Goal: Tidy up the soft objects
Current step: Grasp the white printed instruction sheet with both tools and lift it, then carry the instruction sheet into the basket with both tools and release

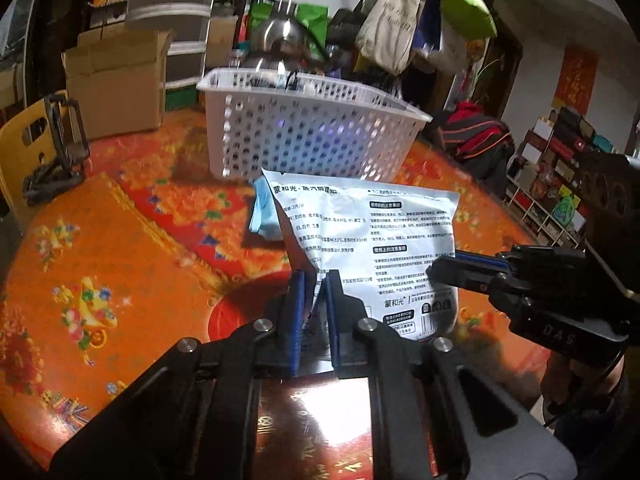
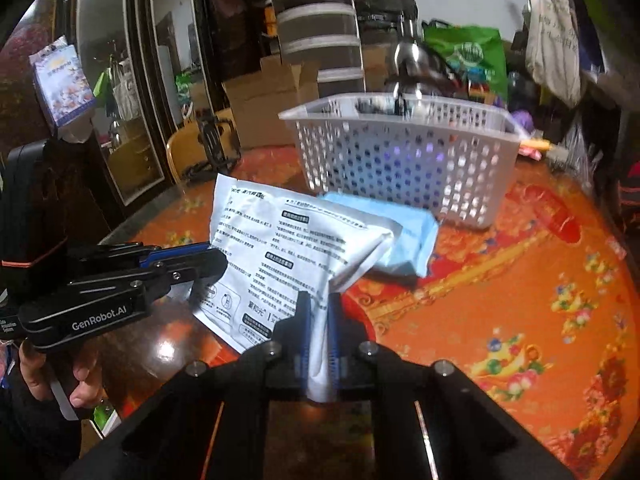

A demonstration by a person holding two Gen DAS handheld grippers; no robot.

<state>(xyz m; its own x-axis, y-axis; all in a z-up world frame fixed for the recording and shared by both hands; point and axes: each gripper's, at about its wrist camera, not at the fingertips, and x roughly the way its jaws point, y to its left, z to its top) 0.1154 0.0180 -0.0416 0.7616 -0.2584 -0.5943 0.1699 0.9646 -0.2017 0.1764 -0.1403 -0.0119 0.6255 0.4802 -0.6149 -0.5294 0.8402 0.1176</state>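
Orange floral tablecloth point(image 2: 520, 280), "GenRobot.AI" left gripper point(image 2: 216, 258), printed white packet point(image 2: 280, 248)

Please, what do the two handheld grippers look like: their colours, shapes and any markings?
Both are black, angular tools with silver round bolt heads and blue ribbed pads inside the fingers. The left gripper carries white "GenRobot.AI" lettering and a thin orange line on its body. The right gripper shows faint "DAS" lettering, and a thin black cable hangs below it.

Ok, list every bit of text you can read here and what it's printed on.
"GenRobot.AI": side of the left gripper.
"DAS": body of the right gripper.
"蒙和光": bottom of the white pouch, which both grippers pinch.
The pouch's fine print, the lettering on the hanging tote bag and the red wall poster are too small or blurred to read.
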